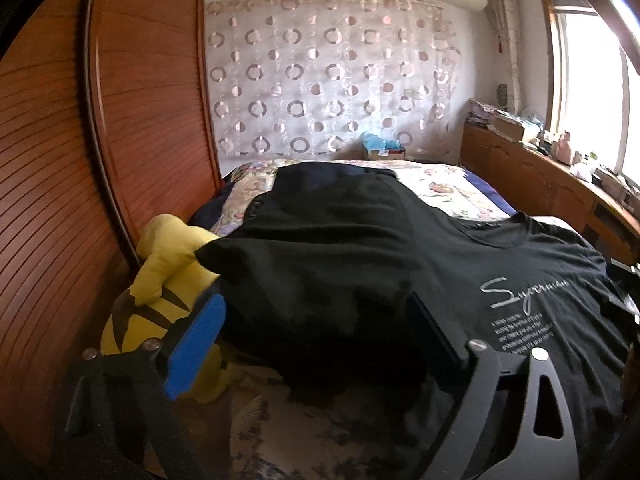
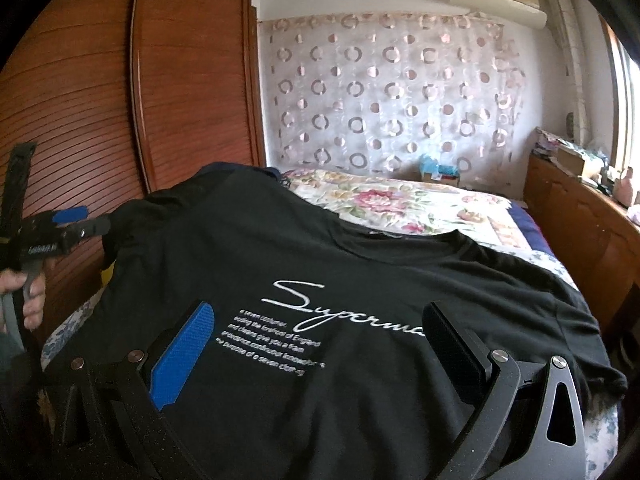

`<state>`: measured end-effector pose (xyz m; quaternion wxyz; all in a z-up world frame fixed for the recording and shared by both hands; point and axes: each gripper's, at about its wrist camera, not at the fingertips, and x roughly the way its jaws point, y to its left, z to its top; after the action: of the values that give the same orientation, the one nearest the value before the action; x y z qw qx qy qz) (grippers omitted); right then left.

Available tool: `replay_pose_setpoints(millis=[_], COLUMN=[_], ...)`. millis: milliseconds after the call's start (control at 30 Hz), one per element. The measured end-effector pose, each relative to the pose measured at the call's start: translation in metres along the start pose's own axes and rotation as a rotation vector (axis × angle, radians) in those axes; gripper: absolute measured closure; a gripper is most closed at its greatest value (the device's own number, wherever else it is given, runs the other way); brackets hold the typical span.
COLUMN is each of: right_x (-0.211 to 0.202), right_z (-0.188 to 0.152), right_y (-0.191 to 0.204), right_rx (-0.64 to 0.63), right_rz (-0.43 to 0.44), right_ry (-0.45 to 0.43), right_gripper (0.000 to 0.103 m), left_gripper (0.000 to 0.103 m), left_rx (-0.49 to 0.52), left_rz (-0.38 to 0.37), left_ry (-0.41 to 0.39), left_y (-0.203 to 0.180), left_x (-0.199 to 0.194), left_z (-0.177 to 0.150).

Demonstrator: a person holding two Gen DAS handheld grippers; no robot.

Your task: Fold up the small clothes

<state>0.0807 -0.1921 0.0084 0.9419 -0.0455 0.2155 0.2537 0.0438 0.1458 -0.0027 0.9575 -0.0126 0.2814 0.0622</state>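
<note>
Black T-shirt (image 2: 320, 280): spread on bed (image 2: 400, 200), neckline away. Left tongs (image 1: 316, 344) agape beside its left sleeve; right tongs (image 2: 320, 348) agape over print.

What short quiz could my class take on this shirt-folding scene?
1. True or false: the right gripper is shut on the black T-shirt.
2. What lies beside the T-shirt, near the wardrobe? A yellow plush toy; B red pillow; C white towel.
3. Fill in: the T-shirt lies on the bed with its print facing ____.
Key: 1 false, its jaws stand open; 2 A; 3 up.
</note>
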Motion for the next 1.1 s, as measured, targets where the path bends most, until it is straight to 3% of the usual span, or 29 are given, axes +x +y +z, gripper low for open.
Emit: replay_pose_setpoints(millis=[500, 667, 733, 800, 1100], right_x=[0.0, -0.002, -0.002, -0.003, -0.004], right_z=[0.002, -0.002, -0.003, -0.003, -0.004], right_y=[-0.009, -0.01, -0.01, -0.01, -0.007], right_rx=[-0.015, 0.0, 0.005, 0.009, 0.025], right_rz=[0.038, 0.036, 0.035, 0.033, 0.027], right_ry=[0.034, 0.035, 0.036, 0.035, 0.031], right_gripper=[0.0, 0.0, 0.0, 0.0, 0.0], left_gripper=[0.064, 0.067, 0.076, 0.091, 0.097], left_rx=[-0.077, -0.098, -0.09, -0.077, 0.005], left_rz=[-0.02, -0.049, -0.068, -0.077, -0.107], left_ry=[0.088, 0.128, 0.126, 0.119, 0.032], left_y=[0.034, 0.042, 0.042, 0.041, 0.023], left_x=[0.038, 0.05, 0.049, 0.046, 0.017], left_z=[0.006, 0.004, 0.005, 0.006, 0.027])
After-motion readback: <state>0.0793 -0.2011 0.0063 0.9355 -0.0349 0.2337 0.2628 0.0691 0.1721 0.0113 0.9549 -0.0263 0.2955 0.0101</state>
